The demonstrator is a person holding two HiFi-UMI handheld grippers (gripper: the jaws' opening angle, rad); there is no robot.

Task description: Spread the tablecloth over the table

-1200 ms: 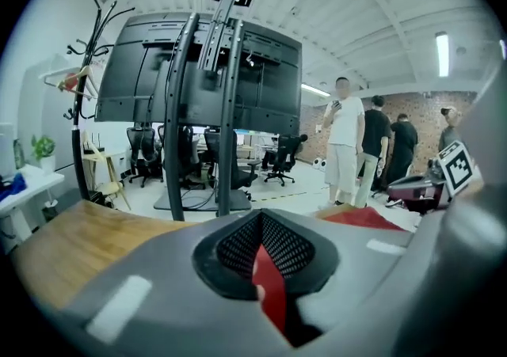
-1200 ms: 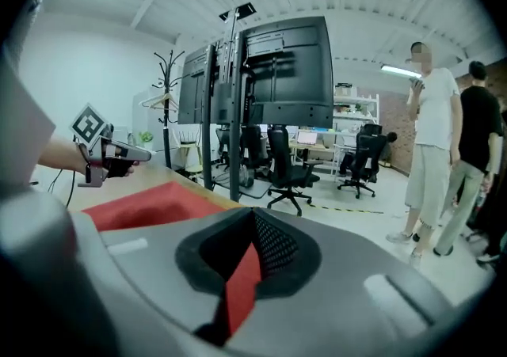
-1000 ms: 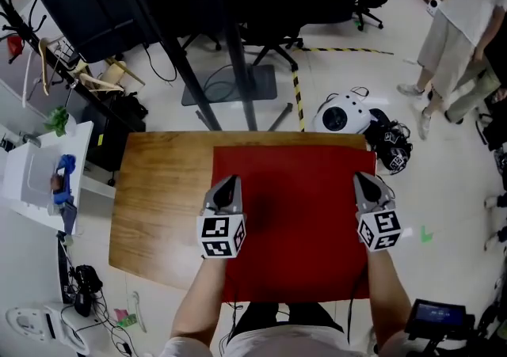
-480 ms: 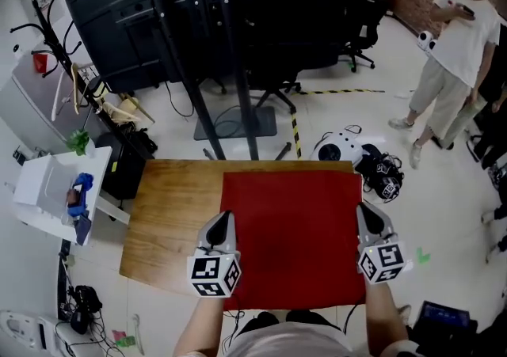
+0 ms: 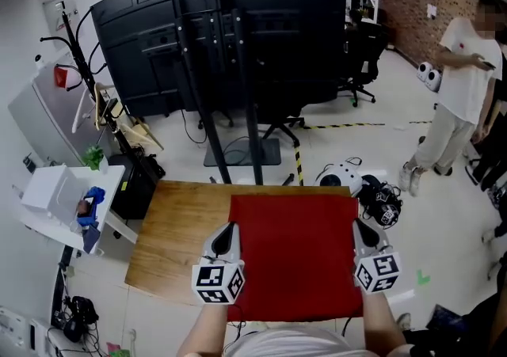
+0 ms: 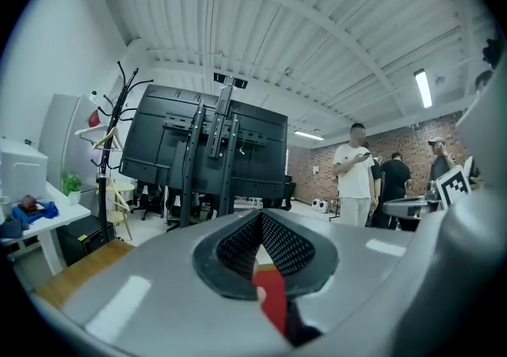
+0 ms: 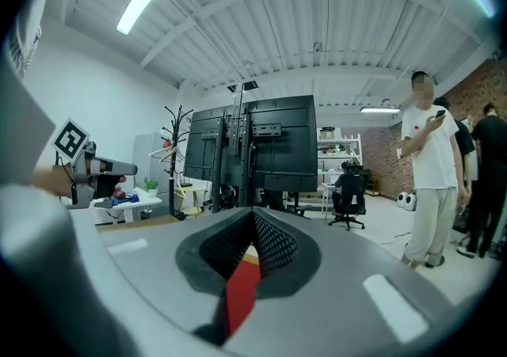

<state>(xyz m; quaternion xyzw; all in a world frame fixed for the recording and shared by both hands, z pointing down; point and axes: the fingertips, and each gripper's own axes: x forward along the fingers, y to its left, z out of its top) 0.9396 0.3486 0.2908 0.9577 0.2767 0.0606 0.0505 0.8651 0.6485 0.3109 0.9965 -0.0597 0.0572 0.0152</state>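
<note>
A red tablecloth (image 5: 295, 252) lies stretched over the right part of the wooden table (image 5: 174, 233), its near edge lifted. My left gripper (image 5: 227, 233) is shut on the cloth's near left corner, and red fabric (image 6: 273, 300) shows pinched between its jaws. Over at the near right corner, my right gripper (image 5: 360, 230) is shut on the tablecloth too, with a red strip (image 7: 240, 288) clamped in its jaws. Both grippers point roughly level, away from me.
A large black screen on a stand (image 5: 238, 55) rises beyond the table. A white side table (image 5: 59, 197) with small items stands at the left. A person (image 5: 455, 102) stands at the far right. White and black gear (image 5: 360, 185) lies on the floor by the table's far right corner.
Both grippers have risen and pulled back towards me with the cloth's near corners. The view has tilted up, showing more of the room beyond the table.
</note>
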